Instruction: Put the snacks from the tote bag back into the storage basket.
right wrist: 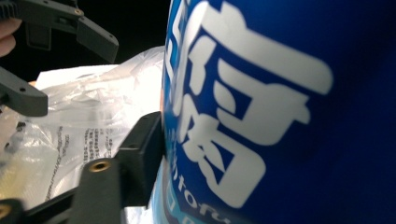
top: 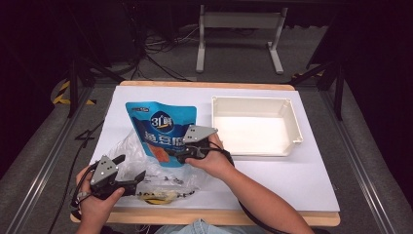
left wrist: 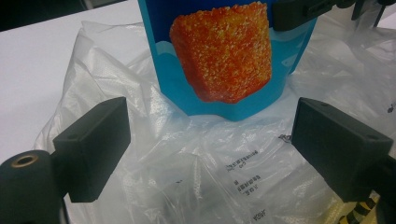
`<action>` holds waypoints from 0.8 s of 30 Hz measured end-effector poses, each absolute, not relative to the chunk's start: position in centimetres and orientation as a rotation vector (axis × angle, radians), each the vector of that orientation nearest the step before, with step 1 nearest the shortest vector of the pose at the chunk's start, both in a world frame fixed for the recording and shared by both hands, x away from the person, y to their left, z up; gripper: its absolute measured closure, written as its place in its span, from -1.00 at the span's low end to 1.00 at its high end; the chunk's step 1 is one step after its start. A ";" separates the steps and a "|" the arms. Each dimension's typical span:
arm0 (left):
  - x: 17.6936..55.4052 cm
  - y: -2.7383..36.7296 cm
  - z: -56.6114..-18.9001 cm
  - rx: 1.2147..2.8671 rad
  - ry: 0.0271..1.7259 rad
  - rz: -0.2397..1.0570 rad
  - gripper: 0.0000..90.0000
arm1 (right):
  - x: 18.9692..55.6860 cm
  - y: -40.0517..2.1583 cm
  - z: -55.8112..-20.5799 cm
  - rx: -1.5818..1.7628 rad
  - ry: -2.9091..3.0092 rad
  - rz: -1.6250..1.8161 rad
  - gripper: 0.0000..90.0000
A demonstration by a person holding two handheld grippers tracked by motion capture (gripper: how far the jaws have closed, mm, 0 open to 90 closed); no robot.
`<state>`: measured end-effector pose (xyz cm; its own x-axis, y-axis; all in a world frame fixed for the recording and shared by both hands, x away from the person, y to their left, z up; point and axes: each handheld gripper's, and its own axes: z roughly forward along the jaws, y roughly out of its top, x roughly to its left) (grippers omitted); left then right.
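Pouch [top: 160,131] lies on the table [top: 272,185], roughly mid, w/ its near end on top of the plastic bag [top: 146,170]. Bag is spread at the near-left part, btw the pouch and the table's front edge. Tray [top: 256,126] sits to the right of the pouch, apart from it, towards the far side. Right gripper [top: 171,155] is at the pouch's near right edge, jaws either side of it. Left gripper [top: 131,168] is near-left, over the bag, w/ the pouch beyond its jaws. Behind the table, on the floor, a stand [top: 238,34] and cables [top: 160,53].
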<state>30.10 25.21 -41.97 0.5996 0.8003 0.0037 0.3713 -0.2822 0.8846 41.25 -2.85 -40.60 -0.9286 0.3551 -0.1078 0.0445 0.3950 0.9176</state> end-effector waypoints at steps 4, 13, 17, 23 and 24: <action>30.1 25.2 -42.0 1.885 0.939 0.570 -0.72 | 41.3 -2.9 -40.4 0.341 2.385 1.538 0.07; 30.1 25.3 -41.9 1.883 0.940 0.570 -0.72 | 41.1 -2.9 -40.3 0.352 2.398 1.517 0.17; 30.1 25.3 -41.9 1.883 0.941 0.572 -0.72 | 41.1 -2.8 -40.2 0.374 2.400 1.523 0.17; 30.1 25.4 -41.9 1.879 0.944 0.575 -0.72 | 41.0 -2.8 -40.1 0.370 2.408 1.507 0.17; 30.1 25.4 -41.9 1.881 0.943 0.575 -0.72 | 41.0 -2.7 -40.1 0.379 2.407 1.514 0.17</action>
